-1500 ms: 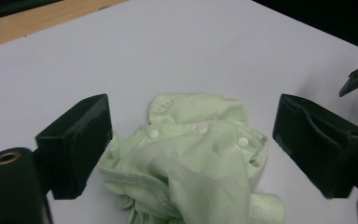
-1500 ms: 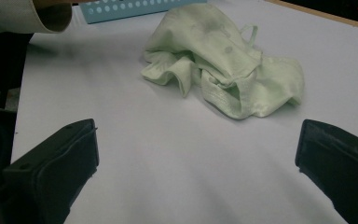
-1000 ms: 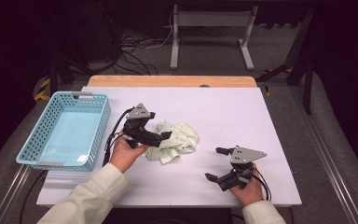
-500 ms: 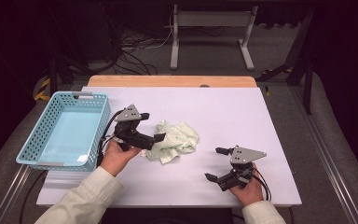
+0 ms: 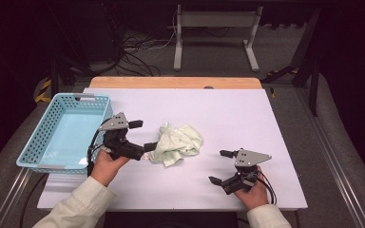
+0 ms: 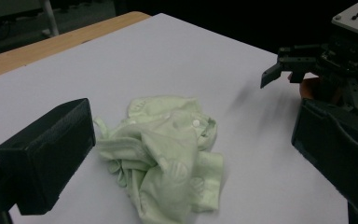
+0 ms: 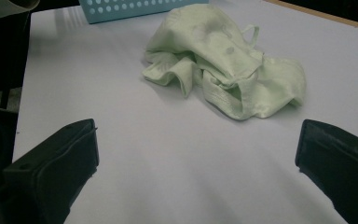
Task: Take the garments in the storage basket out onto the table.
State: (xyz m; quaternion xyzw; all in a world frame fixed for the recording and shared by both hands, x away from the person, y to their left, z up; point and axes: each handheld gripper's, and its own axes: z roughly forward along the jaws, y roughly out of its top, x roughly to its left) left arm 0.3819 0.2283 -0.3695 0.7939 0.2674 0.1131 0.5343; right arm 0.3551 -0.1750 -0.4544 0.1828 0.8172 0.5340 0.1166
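L hand (image 5: pixel 105 164) tilts the left gripper (image 5: pixel 143 135) twd the crumpled green cloth (image 5: pixel 177 144) mid-table, jaws wide apart, just beside it. Right gripper (image 5: pixel 217 167) low nr front edge, jaws spread, empty. No legible writing on cloth or blue basket (image 5: pixel 47 137)

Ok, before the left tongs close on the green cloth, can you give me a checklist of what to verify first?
1. Left tongs open: ok, jaws stand wide apart in the left gripper view.
2. Green cloth between the jaws: not ok, it lies crumpled just ahead of them.
3. Cloth free of other things: ok, it lies alone on the white table.
4. Right tongs out of the way: ok, open and apart from the cloth.
5. Blue basket ready to receive: ok, it looks empty beside the left hand.
6. Which fold gives a firm grip: cannot tell.
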